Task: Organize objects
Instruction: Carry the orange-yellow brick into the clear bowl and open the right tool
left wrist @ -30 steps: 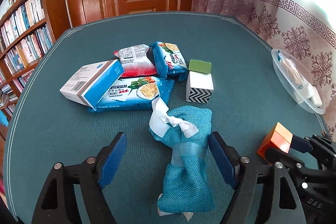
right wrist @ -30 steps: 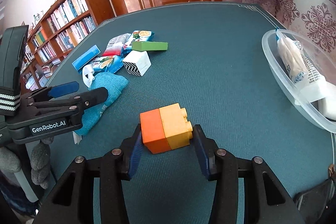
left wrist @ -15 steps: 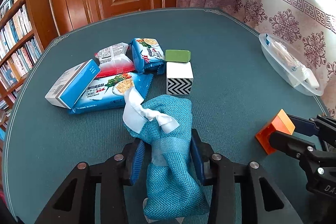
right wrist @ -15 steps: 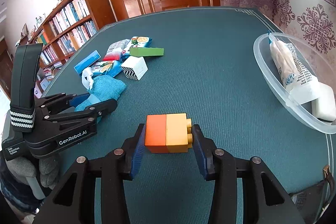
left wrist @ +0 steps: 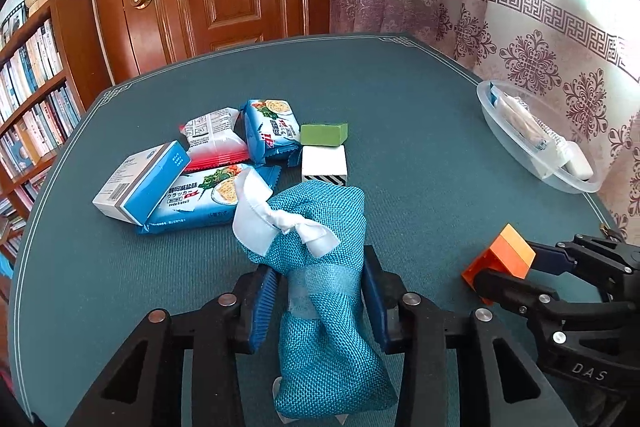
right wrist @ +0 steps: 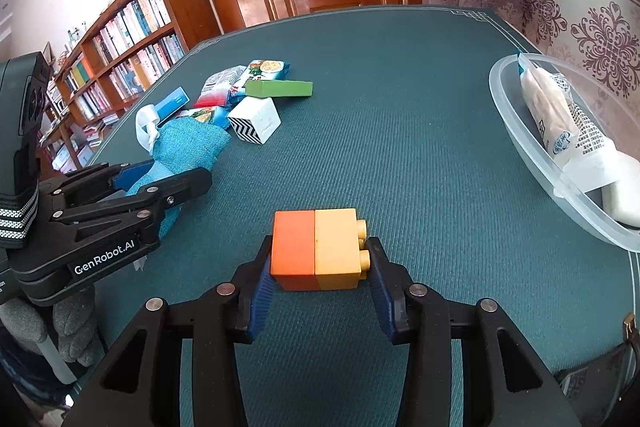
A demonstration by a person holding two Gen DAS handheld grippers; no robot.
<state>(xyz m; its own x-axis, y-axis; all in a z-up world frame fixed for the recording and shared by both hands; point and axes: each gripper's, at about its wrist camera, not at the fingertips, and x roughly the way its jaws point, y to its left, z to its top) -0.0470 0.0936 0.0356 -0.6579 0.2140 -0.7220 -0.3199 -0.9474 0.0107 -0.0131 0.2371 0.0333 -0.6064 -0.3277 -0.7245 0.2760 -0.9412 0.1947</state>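
1. Pouch [left wrist: 326, 291]: teal woven, white ribbon at the neck, clamped at its waist by the left gripper [left wrist: 318, 301]; lower end looks off the desk [left wrist: 420, 147], hard to confirm from this angle.
2. Brick [right wrist: 316, 249]: orange/yellow, studs facing right, squeezed between the right gripper [right wrist: 318, 285] pads, near the desk's front edge.
3. Pile behind the pouch: two blue cracker packs [left wrist: 272, 133], red-white pack [left wrist: 214, 139], blue-white box [left wrist: 142, 183], green block [left wrist: 324, 134], zigzag cube [left wrist: 324, 163]. Green block sits just behind the cube; box leans on the near cracker pack.
4. Bowl [right wrist: 520, 131]: clear plastic, at the desk's right edge, holds a wrapped packet [right wrist: 560, 123] and a white bar [right wrist: 622, 195].
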